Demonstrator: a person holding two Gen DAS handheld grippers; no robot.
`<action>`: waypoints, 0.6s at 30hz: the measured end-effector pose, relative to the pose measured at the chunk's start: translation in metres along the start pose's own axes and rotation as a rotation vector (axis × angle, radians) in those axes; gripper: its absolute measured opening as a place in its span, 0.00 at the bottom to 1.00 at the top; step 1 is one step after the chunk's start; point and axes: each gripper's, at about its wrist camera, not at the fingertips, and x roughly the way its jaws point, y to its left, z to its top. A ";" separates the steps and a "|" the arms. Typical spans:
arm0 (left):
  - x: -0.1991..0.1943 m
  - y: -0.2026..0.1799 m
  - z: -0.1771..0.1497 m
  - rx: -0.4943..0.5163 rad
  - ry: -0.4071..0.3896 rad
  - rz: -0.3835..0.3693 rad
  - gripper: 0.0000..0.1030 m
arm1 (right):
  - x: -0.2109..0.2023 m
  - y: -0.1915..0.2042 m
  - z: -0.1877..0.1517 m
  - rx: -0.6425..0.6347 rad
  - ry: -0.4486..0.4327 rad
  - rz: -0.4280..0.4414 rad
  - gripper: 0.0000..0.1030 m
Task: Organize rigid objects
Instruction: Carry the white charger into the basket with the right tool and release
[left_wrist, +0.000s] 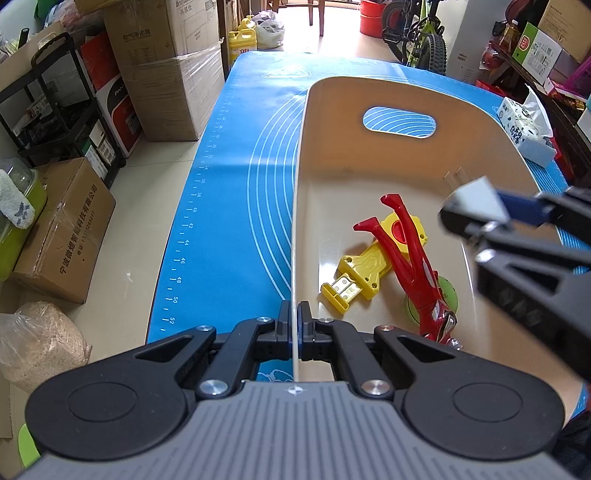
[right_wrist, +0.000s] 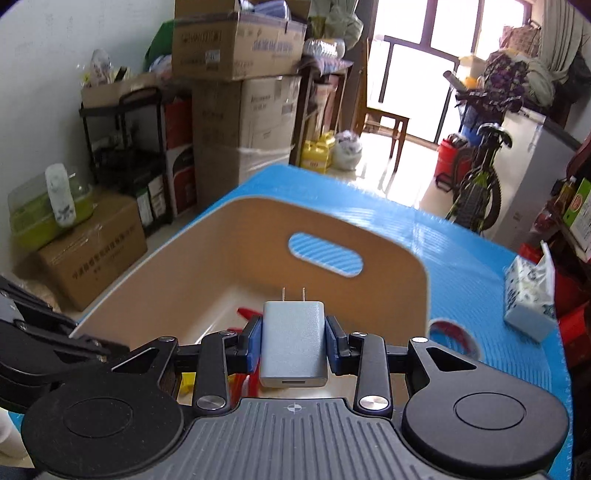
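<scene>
Steadying the bin by its 9 o'clock wall, left gripper is clamped there so right gripper, grasping the charger, can drop it beside the toys inside.

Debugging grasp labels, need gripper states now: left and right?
Left gripper: closed, pinching the beige bin by its rim.
Right gripper: closed on the white charger, above the bin.
</scene>
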 end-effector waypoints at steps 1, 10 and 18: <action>0.000 0.000 0.000 0.000 0.000 0.000 0.04 | 0.004 0.002 -0.001 0.001 0.019 0.006 0.41; 0.000 0.000 0.000 0.000 0.000 0.000 0.03 | 0.032 0.010 -0.010 0.022 0.184 0.048 0.42; 0.000 -0.001 0.000 0.001 0.000 -0.001 0.04 | 0.035 0.002 -0.011 0.057 0.196 0.055 0.51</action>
